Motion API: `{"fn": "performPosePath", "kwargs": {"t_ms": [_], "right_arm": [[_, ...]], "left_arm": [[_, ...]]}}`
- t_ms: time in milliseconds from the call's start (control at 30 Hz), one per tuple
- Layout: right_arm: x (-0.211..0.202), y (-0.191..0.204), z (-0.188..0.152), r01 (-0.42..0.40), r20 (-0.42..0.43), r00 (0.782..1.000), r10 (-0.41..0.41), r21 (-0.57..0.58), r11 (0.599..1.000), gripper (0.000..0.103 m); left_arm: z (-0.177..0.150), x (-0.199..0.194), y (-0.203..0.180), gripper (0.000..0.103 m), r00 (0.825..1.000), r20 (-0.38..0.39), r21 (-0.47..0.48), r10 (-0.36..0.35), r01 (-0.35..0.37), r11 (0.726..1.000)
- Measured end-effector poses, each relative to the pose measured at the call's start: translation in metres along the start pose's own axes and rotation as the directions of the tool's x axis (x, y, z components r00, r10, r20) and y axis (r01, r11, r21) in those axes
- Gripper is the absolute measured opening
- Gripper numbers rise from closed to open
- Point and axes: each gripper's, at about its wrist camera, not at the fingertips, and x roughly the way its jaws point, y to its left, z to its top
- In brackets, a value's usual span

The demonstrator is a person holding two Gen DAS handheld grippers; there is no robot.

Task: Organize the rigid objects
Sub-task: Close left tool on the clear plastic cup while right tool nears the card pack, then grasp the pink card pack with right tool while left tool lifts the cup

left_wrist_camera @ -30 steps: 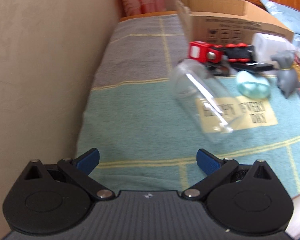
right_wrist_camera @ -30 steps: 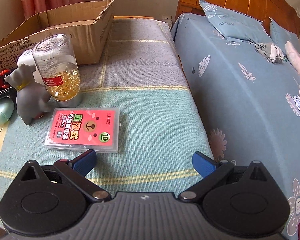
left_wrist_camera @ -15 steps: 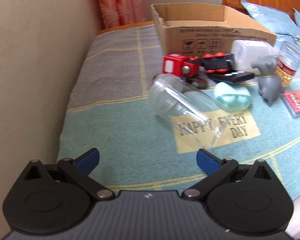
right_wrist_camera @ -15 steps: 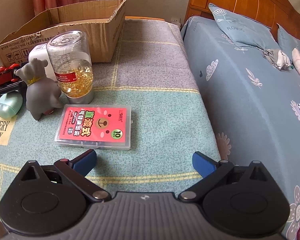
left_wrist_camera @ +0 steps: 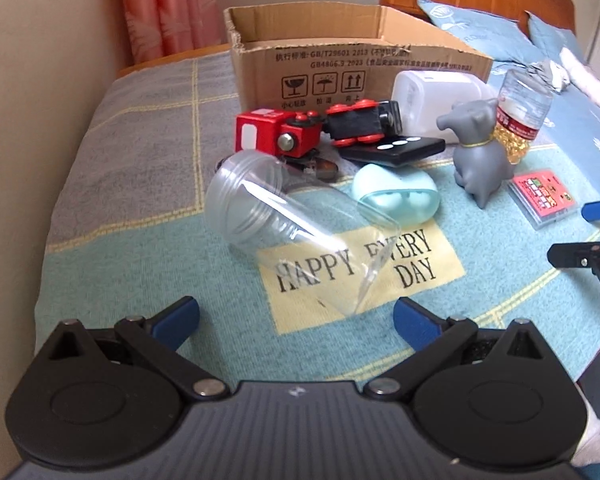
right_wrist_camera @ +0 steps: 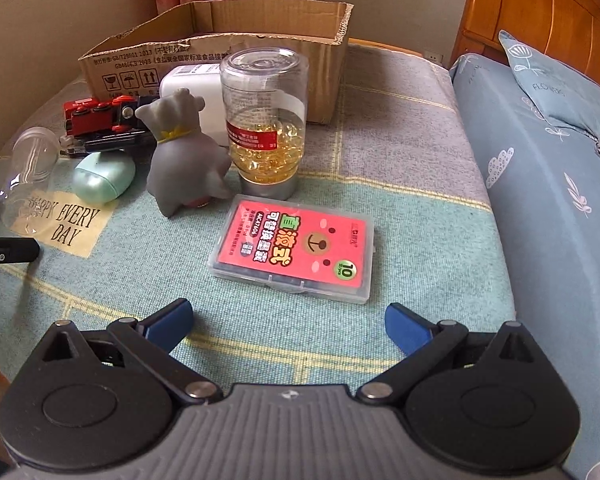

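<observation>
On top of a blanket-covered surface (left_wrist_camera: 148, 152) with a "HAPPY EVERY DAY" patch, a bunch of small stuff sits clustered in front of an open cardboard box (left_wrist_camera: 340, 64). The left gripper (left_wrist_camera: 296, 316) hovers low over the blanket with its blue-tipped fingers spread wide, nothing between them. Right ahead of it a clear plastic jar (left_wrist_camera: 284, 224) lies on its side, mouth pointing away toward the left, its base end over the patch. Behind the jar there's a red and black toy train (left_wrist_camera: 312, 130) tipped over, a black remote (left_wrist_camera: 396, 148) touching it, and a mint green case (left_wrist_camera: 396, 198) just beside the jar.

The right gripper (right_wrist_camera: 288, 324) is also wide open and empty. Just in front of it lies a flat clear case with a red label (right_wrist_camera: 296, 250). Beyond that stands a bottle of golden capsules (right_wrist_camera: 266, 120), upside down on its grey cap, with a grey animal figurine (right_wrist_camera: 180, 152) touching or nearly touching it on the left. A white container (right_wrist_camera: 192, 92) sits behind those, against the box.
</observation>
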Motion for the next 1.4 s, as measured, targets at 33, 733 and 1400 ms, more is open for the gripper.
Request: {"fn": "performPosePath", "kwargs": {"t_ms": [33, 733, 1400], "right_arm": [[0.000, 0.000, 0.001, -0.005, 0.001, 1.000, 0.005, -0.004, 1.000, 0.103], [0.004, -0.002, 0.004, -0.041, 0.032, 0.999, 0.043, -0.060, 0.997, 0.103], [0.026, 0.008, 0.035, 0.010, 0.054, 0.998, -0.009, -0.004, 1.000, 0.099]], "left_arm": [[0.000, 0.002, 0.002, 0.103, 1.000, 0.006, 0.017, -0.012, 0.012, 1.000], [0.024, 0.000, -0.022, 0.102, 0.997, 0.024, 0.348, -0.068, 0.056, 0.936], [0.035, -0.002, -0.025, 0.100, 0.997, 0.044, 0.248, -0.069, 0.056, 0.967]]}}
